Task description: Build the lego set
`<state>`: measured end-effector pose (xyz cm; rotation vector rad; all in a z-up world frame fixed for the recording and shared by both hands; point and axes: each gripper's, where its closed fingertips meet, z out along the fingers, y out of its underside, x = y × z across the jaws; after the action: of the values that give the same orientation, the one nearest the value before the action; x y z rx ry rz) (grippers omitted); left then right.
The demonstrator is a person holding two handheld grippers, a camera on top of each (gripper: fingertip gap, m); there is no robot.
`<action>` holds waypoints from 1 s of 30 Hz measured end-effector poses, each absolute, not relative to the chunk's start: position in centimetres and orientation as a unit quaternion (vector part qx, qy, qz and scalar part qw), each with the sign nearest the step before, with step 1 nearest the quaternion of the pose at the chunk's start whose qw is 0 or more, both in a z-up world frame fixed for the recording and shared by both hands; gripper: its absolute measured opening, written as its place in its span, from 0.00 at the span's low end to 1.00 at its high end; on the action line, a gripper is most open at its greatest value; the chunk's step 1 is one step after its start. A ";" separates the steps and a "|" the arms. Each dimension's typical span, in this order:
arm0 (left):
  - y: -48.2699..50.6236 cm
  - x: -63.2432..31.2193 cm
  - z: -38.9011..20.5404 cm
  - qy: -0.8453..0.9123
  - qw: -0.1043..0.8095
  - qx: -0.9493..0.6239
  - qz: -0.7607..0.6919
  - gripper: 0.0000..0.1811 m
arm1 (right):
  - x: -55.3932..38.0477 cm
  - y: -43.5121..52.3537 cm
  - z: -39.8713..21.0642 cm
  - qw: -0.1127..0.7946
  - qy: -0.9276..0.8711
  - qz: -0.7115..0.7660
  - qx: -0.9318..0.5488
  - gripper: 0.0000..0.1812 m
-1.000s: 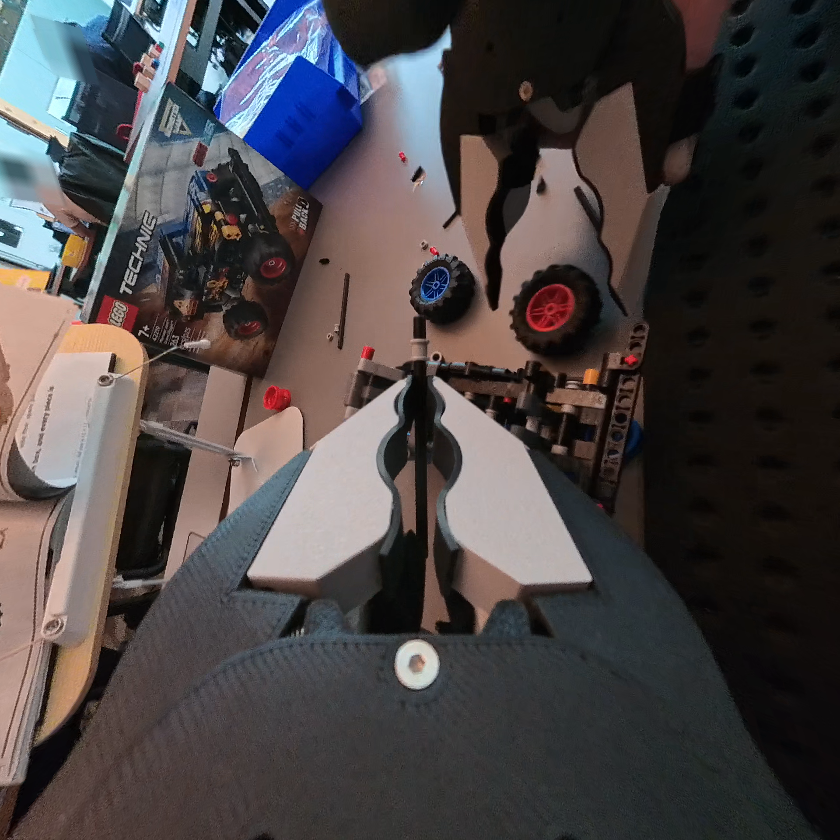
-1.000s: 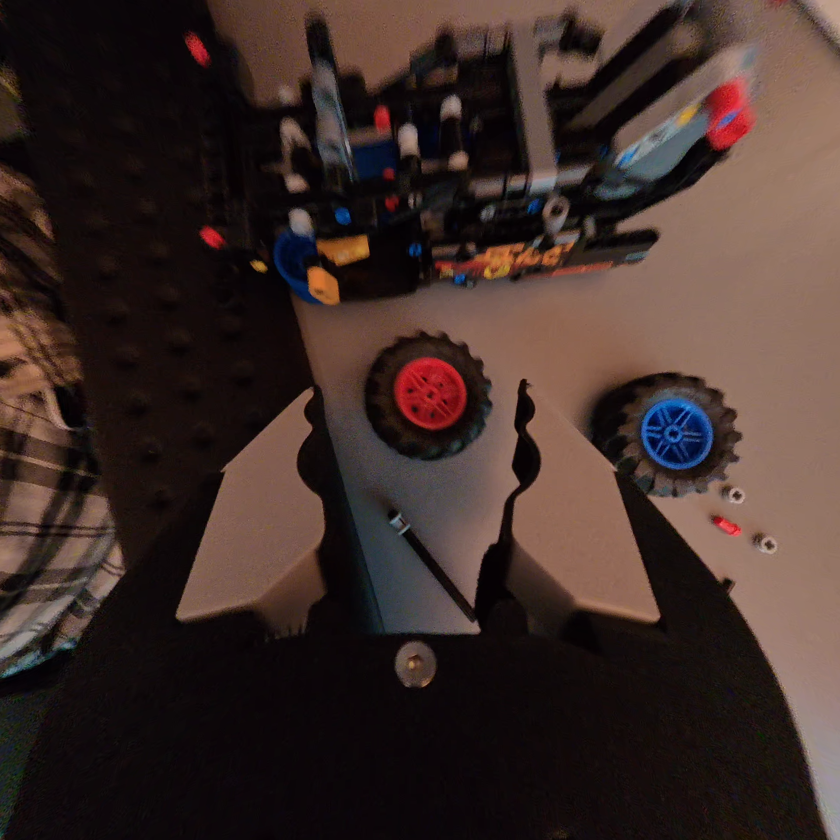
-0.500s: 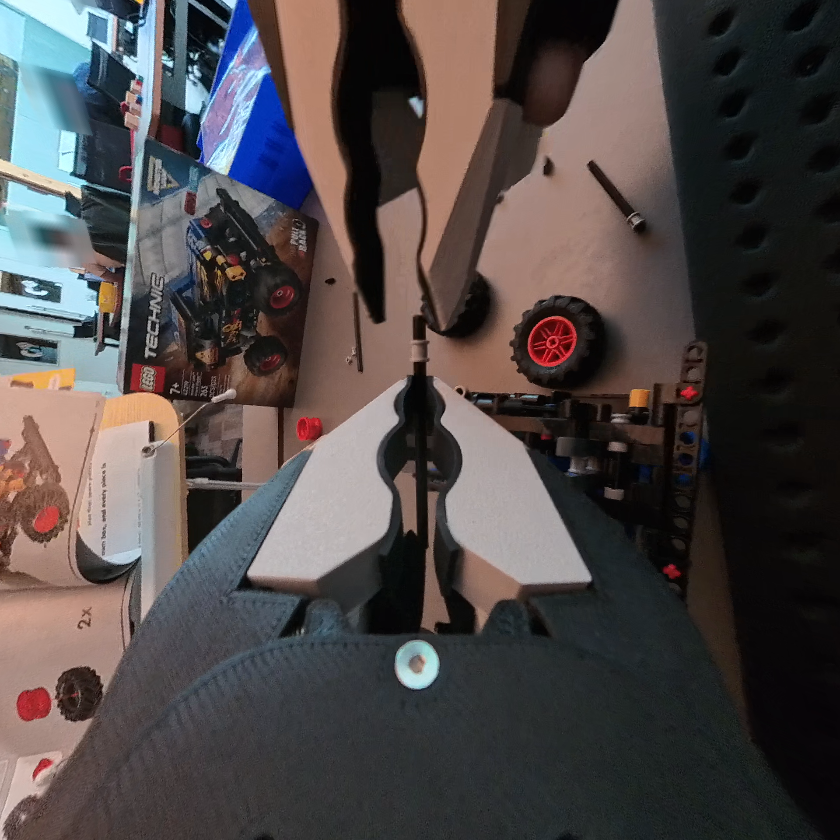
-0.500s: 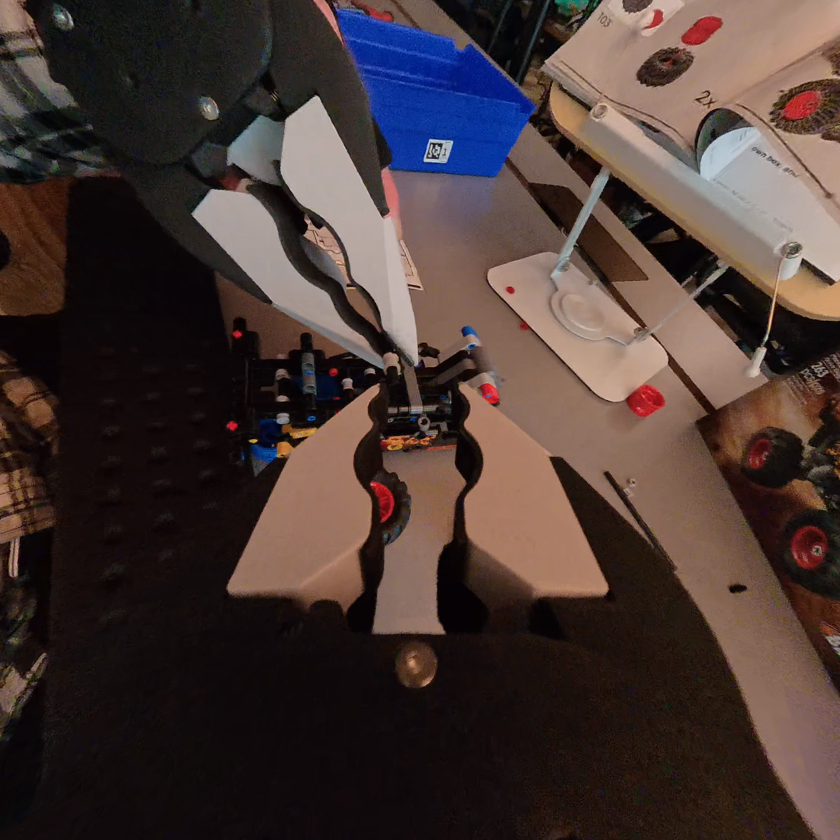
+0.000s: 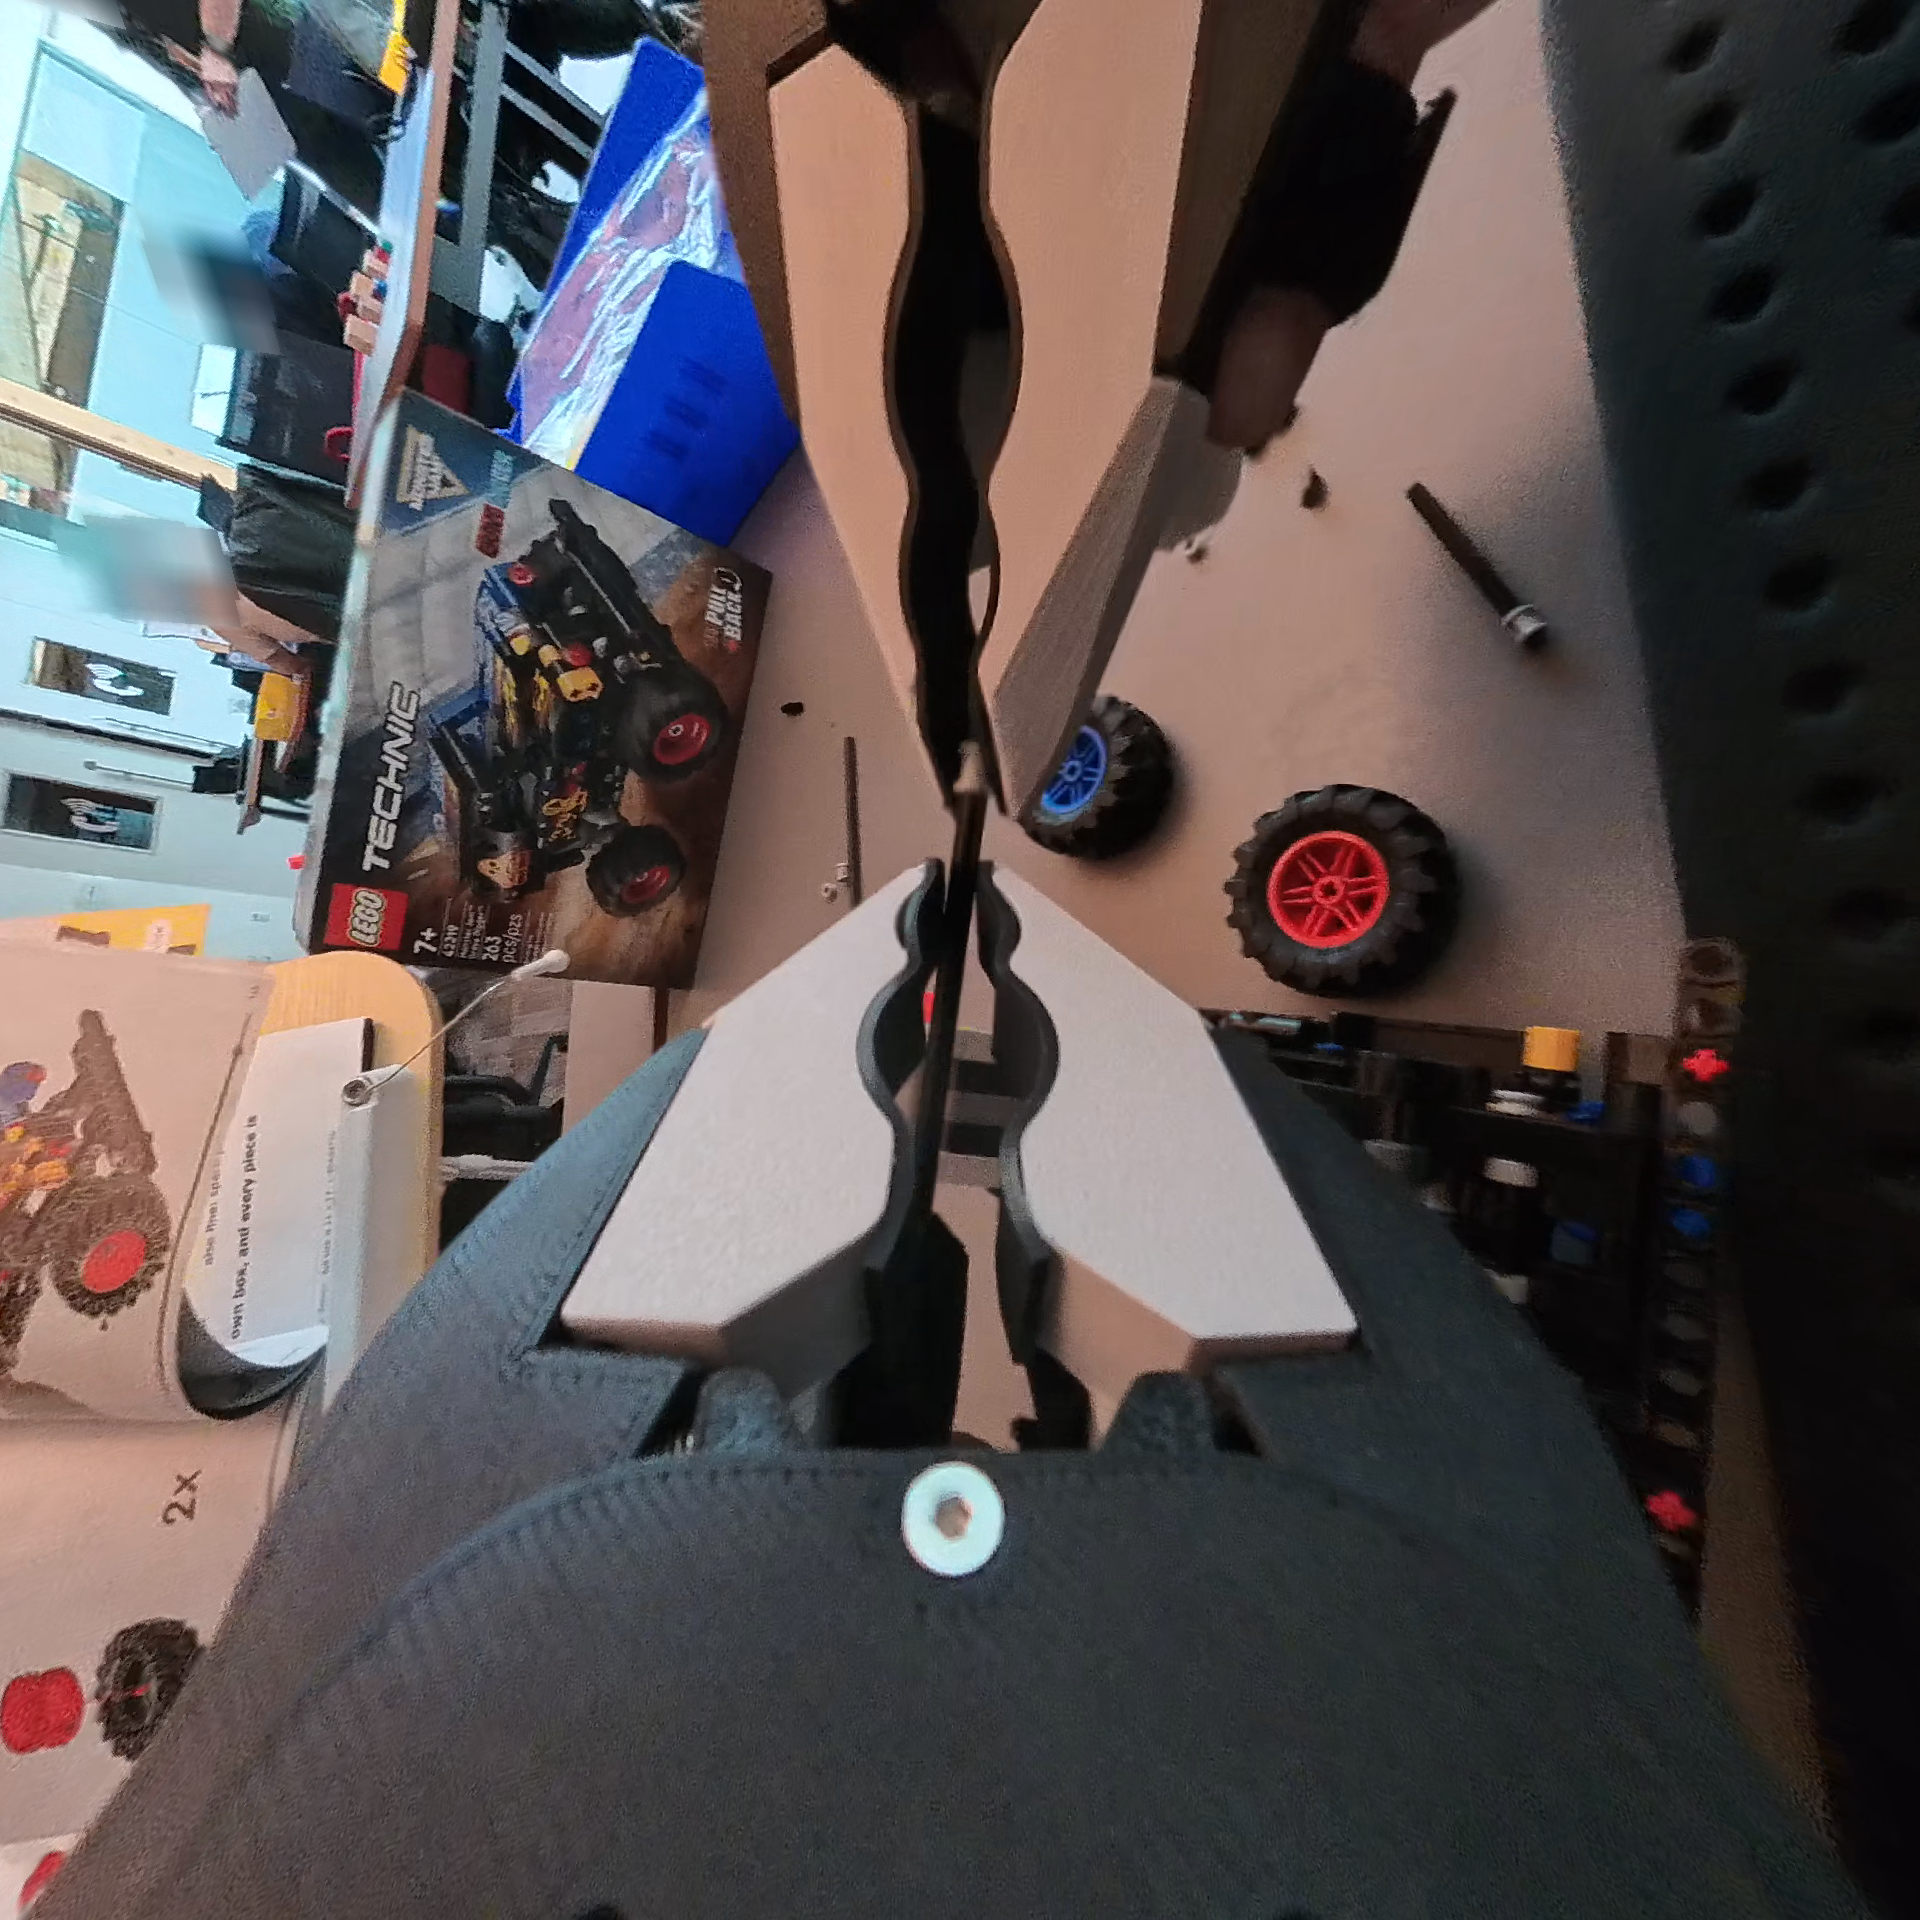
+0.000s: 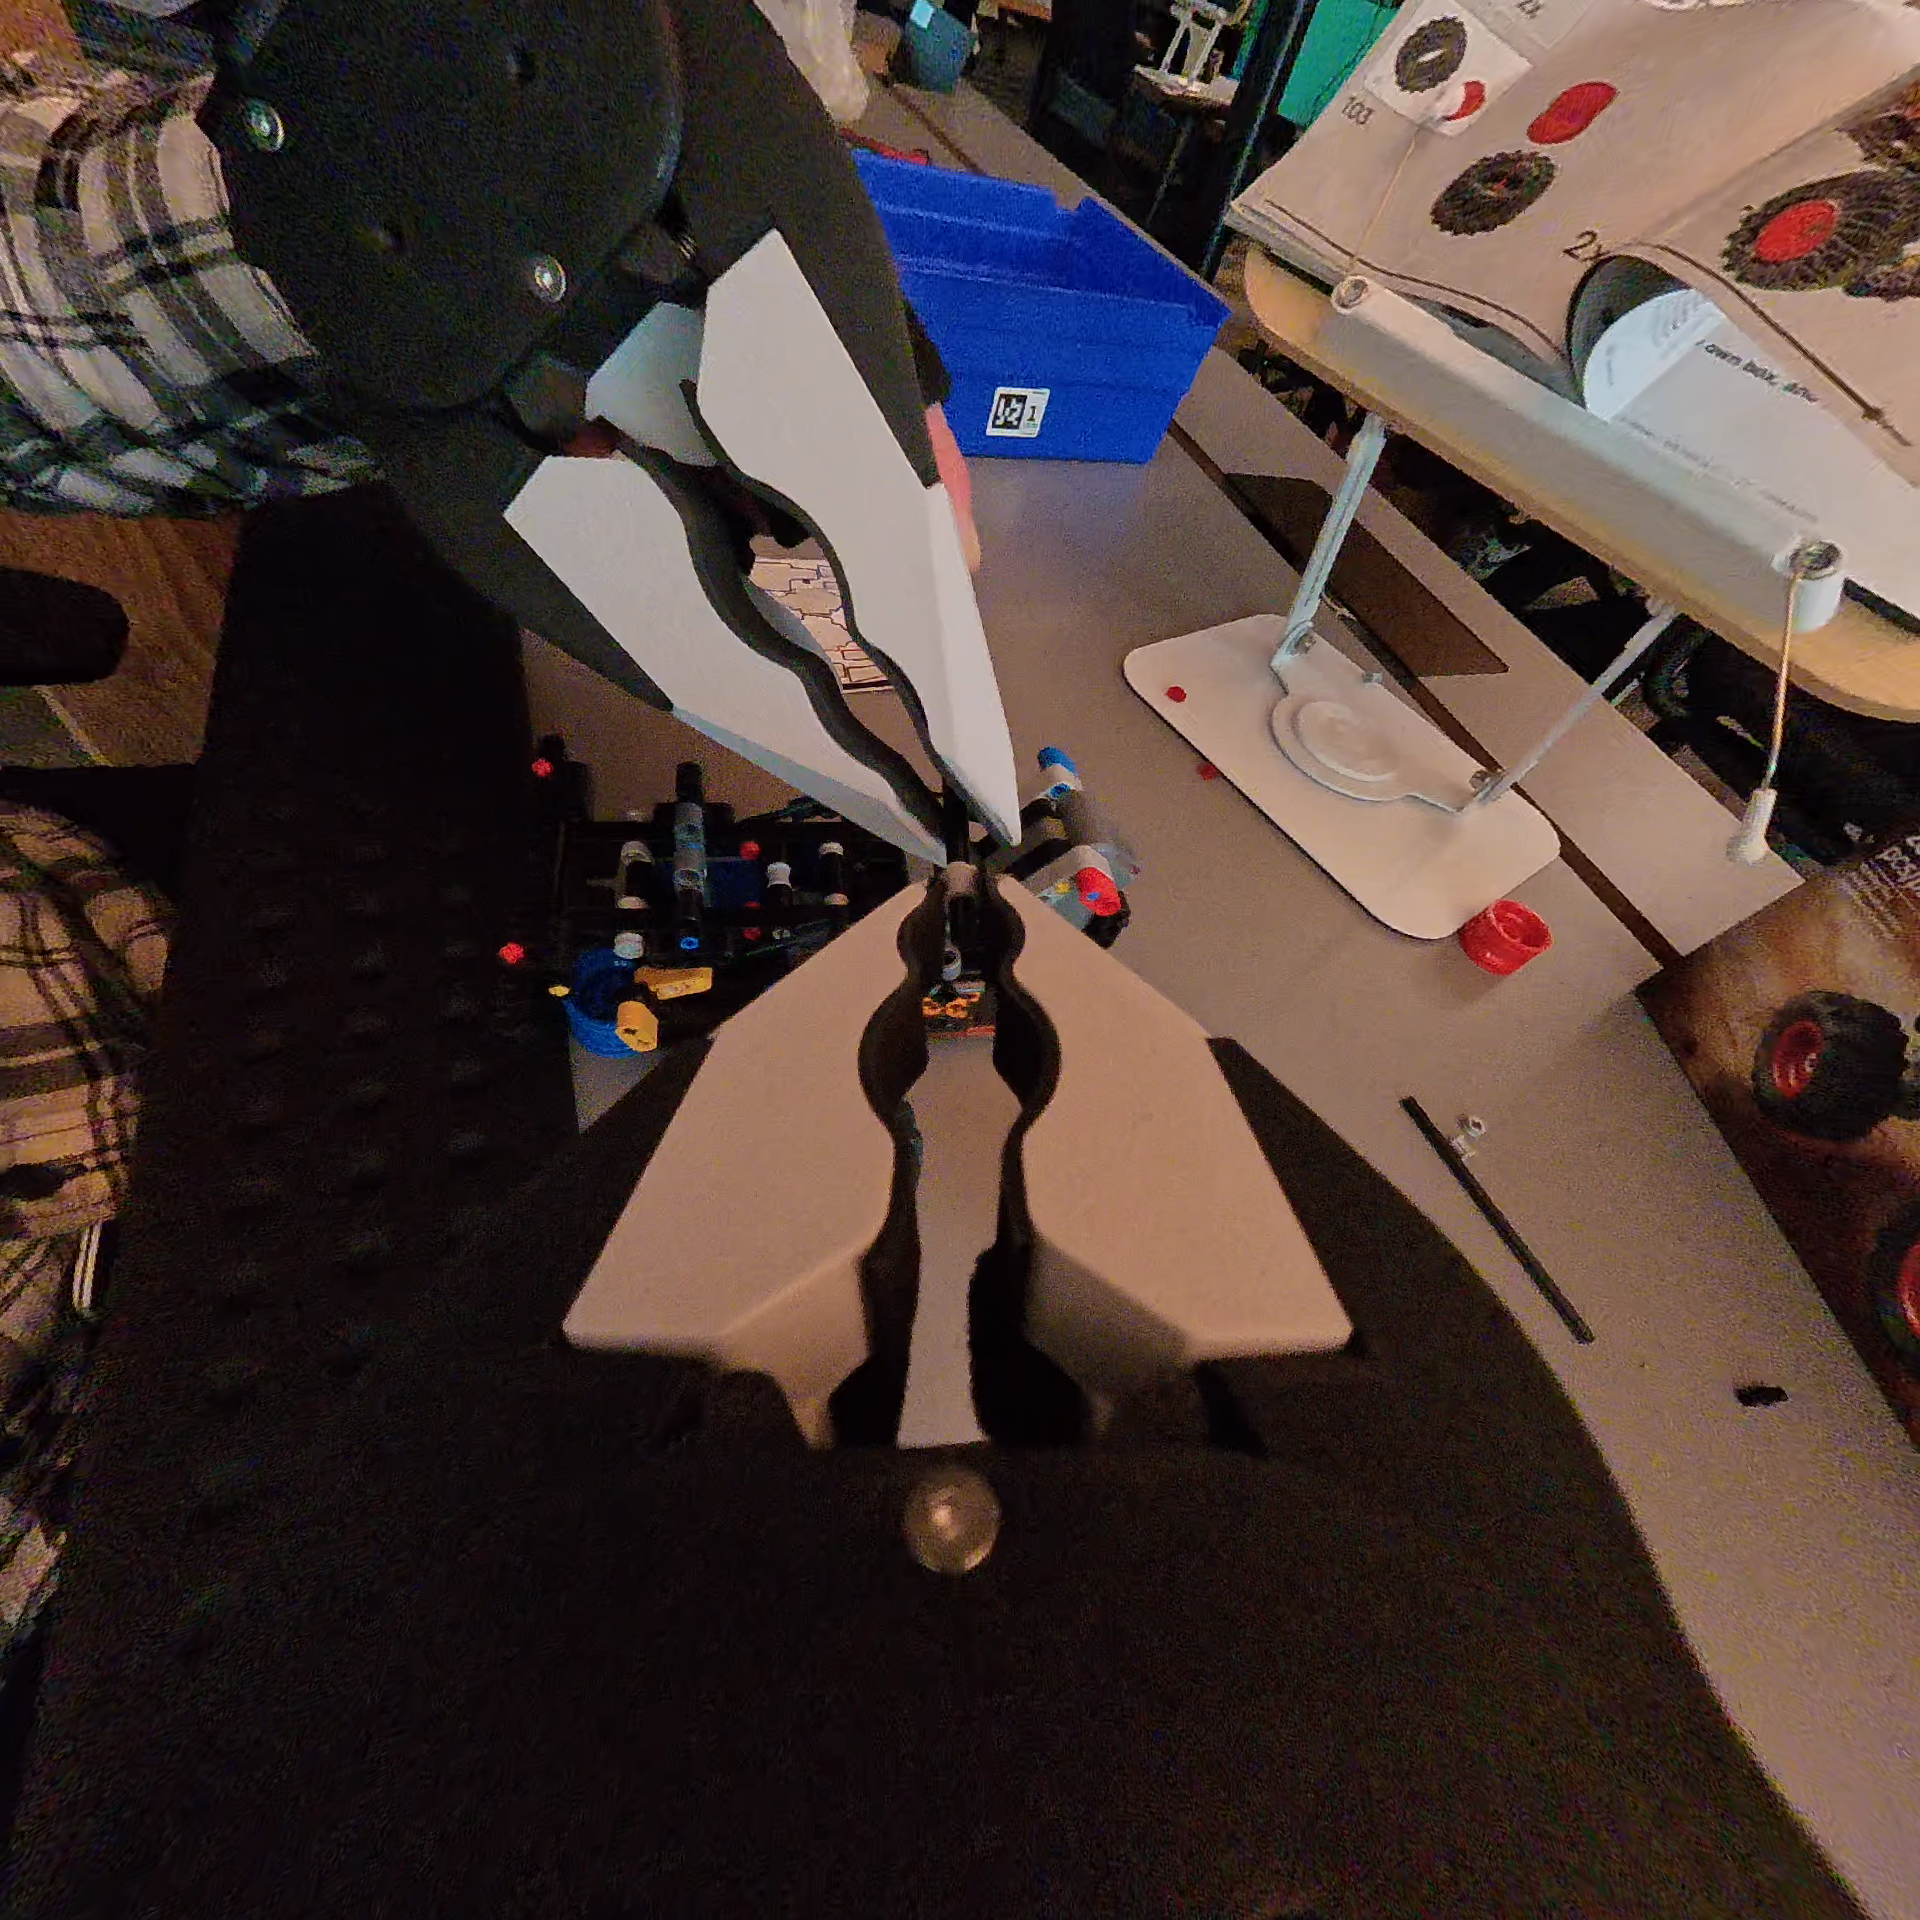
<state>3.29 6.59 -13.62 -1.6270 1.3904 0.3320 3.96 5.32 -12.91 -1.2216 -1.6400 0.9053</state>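
1. Left gripper (image 5: 954, 894) is clamped on a thin black axle (image 5: 961, 847), held in the air above the table (image 5: 1403, 675).
2. Right gripper (image 6: 958, 896) meets it tip to tip, closed on the axle's far end and its grey bush (image 5: 968, 756).
3. Risk: a skewed pull could twist the axle loose and drop it.
4. Beyond lie the chassis (image 6: 717, 894), a red wheel (image 5: 1340, 888) and a blue wheel (image 5: 1091, 774).

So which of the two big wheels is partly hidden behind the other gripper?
The black-tyred wheel with the blue hub. The right hand-held gripper covers part of it, while the black-tyred wheel with the red hub lies in full view.
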 end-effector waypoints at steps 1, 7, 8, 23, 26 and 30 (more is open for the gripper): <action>6.8 3.0 -13.4 0.565 0.471 -0.664 0.135 0.03 | 4.2 5.9 -12.9 0.437 -0.653 0.370 -0.496 0.02; 8.0 0.2 -12.0 0.530 0.485 -0.686 0.113 0.10 | 5.2 9.1 -14.0 0.424 -0.630 0.389 -0.522 0.02; 8.3 -0.5 -12.3 0.522 0.478 -0.697 0.114 0.14 | 5.4 9.7 -14.3 0.415 -0.625 0.397 -0.528 0.02; 8.9 -5.2 -18.2 0.391 0.435 -0.800 -0.134 0.19 | 6.3 11.8 -17.4 0.381 -0.632 0.404 -0.540 0.02; 8.9 -4.9 -18.3 0.381 0.440 -0.797 -0.162 0.17 | 6.3 11.7 -17.8 0.379 -0.635 0.400 -0.542 0.02; 8.8 -4.7 -18.3 0.379 0.446 -0.792 -0.175 0.15 | 6.1 11.6 -17.9 0.380 -0.637 0.395 -0.542 0.02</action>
<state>-4.70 8.81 -18.34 -1.9609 0.9398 -0.4335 6.06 11.64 -17.87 -1.3825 -1.6269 1.0083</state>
